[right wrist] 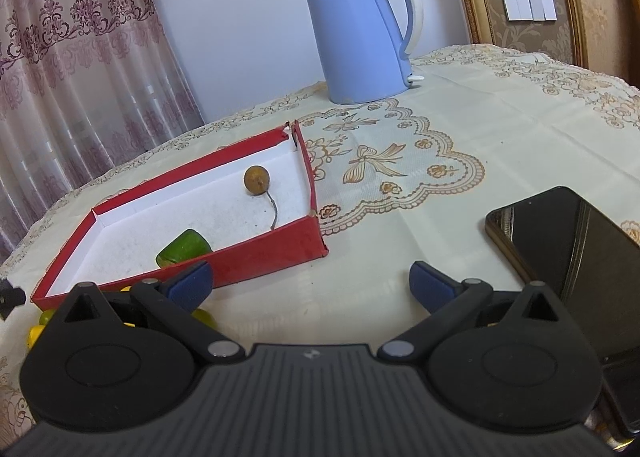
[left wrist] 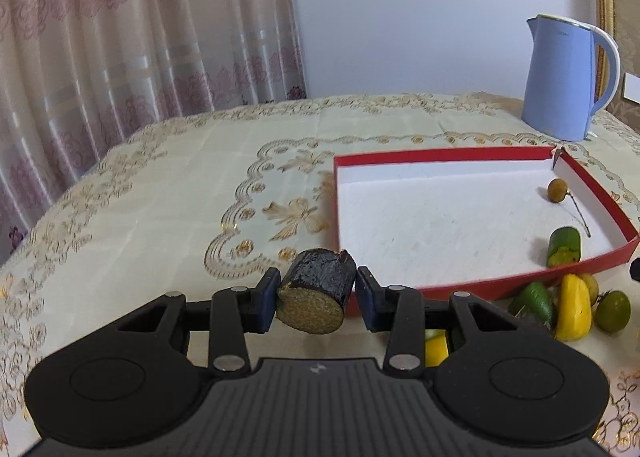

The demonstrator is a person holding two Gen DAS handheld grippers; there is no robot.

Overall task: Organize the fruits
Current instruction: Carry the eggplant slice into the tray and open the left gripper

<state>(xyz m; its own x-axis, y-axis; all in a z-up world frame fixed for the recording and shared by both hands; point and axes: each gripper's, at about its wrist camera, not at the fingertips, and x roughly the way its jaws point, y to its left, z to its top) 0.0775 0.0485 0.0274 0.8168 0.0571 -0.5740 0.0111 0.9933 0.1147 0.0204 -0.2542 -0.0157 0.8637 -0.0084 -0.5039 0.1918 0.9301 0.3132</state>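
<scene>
One dark fruit chunk (left wrist: pixel 316 301) sits clenched in my left tool (left wrist: pixel 316 299), raised just before the red tray's (left wrist: pixel 440 155) near-left corner. I should carry it over the wall and let go low on bare white floor, clear of the green piece (left wrist: pixel 564 247) and brown stemmed fruit (left wrist: pixel 557 189). My right tool (right wrist: pixel 310 283) hangs released, empty. Loose fruits (left wrist: pixel 572 307) crowd the worktop (left wrist: pixel 160 197) beside the tray; kettle (left wrist: pixel 560 81) behind.

Glossy plastic kettle (right wrist: pixel 360 33) — embroidered cloth tablecloth (right wrist: pixel 460 129)
</scene>
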